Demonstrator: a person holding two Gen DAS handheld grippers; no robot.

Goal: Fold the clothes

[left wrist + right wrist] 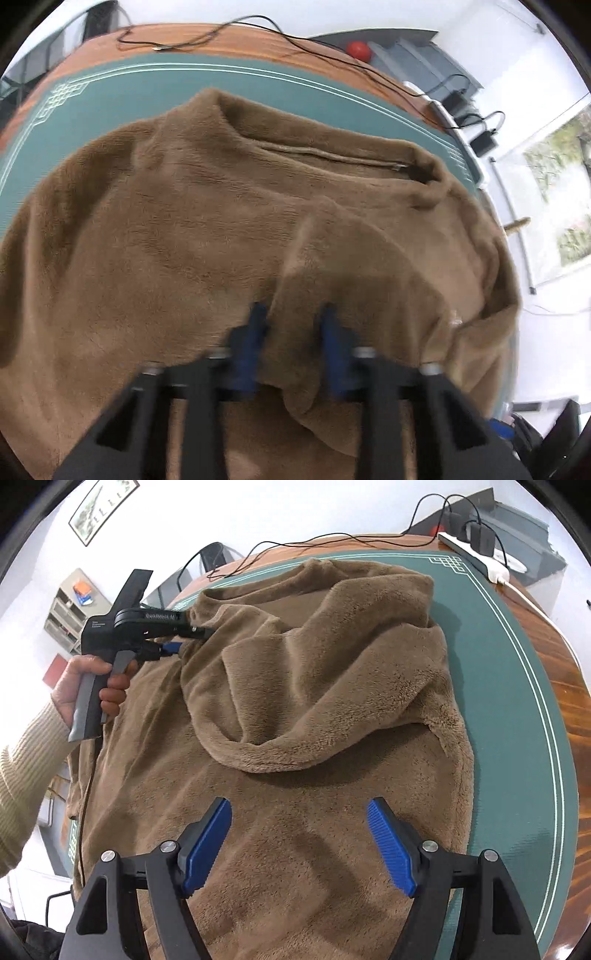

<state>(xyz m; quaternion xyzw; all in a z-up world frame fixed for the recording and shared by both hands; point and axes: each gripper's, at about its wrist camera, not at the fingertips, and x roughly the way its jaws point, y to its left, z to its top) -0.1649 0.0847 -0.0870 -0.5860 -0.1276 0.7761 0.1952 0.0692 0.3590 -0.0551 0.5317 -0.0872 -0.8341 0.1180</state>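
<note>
The left tool [181, 642] pinches a fold of the brown fleece garment [295, 709] drawn partway over itself ahead of the right tool [299, 834], whose jaws gape empty; folding looks half-finished on the surface [517, 701].

Round reddish-brown wooden table [561, 672], green mat with white line border [513, 716] on top; brown fleece garment [295, 709] on mat, black cables [207, 37], white power strip [480, 555] on wood.

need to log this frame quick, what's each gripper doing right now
left gripper: shut on a fold of the fluffy brown fleece garment.
right gripper: open, holding nothing, jaws spread wide above the garment.
</note>
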